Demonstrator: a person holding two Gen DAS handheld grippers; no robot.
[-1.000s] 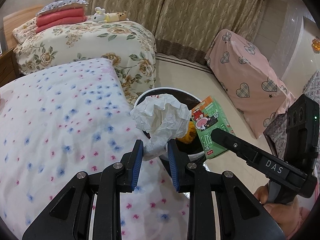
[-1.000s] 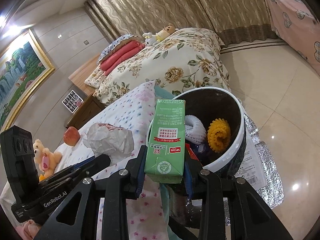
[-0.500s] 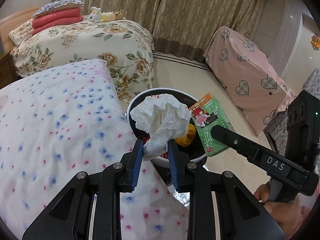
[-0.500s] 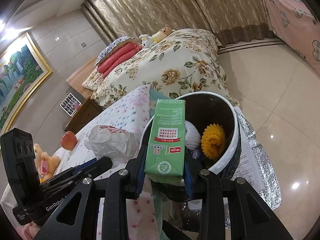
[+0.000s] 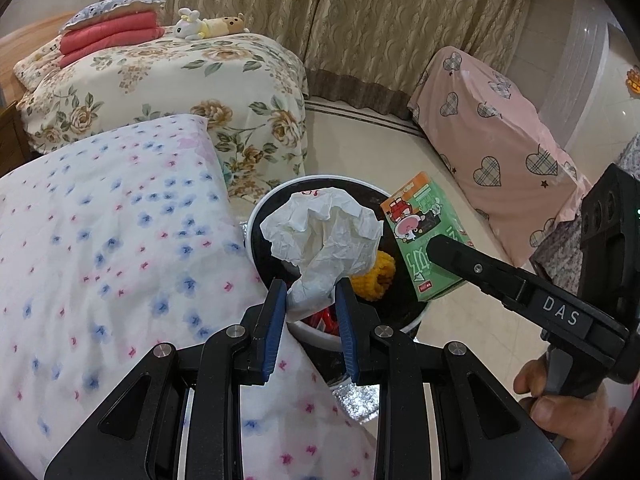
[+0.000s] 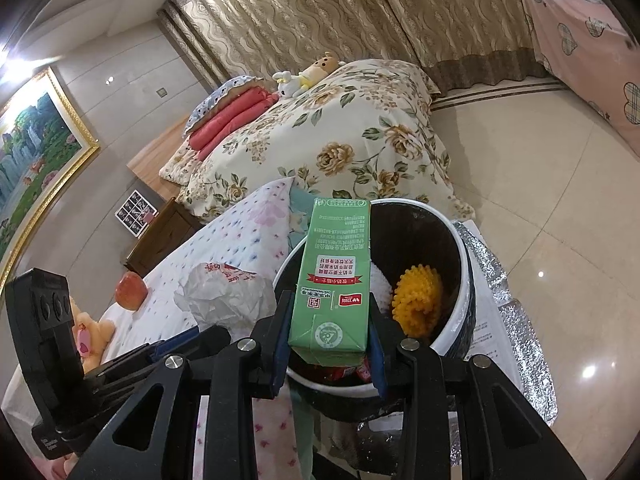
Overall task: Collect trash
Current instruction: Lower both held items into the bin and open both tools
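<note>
My left gripper (image 5: 310, 300) is shut on a crumpled white paper wrapper (image 5: 324, 236), held over the near rim of a white bin with a black liner (image 5: 256, 220). The right gripper (image 6: 330, 328) is shut on a green milk carton (image 6: 334, 272), which stands upright over the bin's (image 6: 460, 292) left rim. In the left wrist view the carton (image 5: 424, 236) and the right gripper's finger hang over the bin's right side. The bin holds a yellow spiky ball (image 6: 418, 300), white foam netting and red wrappers. The wrapper (image 6: 224, 296) shows left of the carton in the right wrist view.
A flower-print bed cover (image 5: 104, 240) lies left of the bin. A floral bed (image 5: 168, 84) with pink pillows and plush toys stands behind. A pink heart-print cover (image 5: 492, 120) is at the right. Silver foil (image 6: 516, 320) lies on the tiled floor. An apple (image 6: 130, 290) rests on the bed.
My left gripper has carried the wrapper a little further over the bin's opening. The right gripper with the carton has stayed nearly still.
</note>
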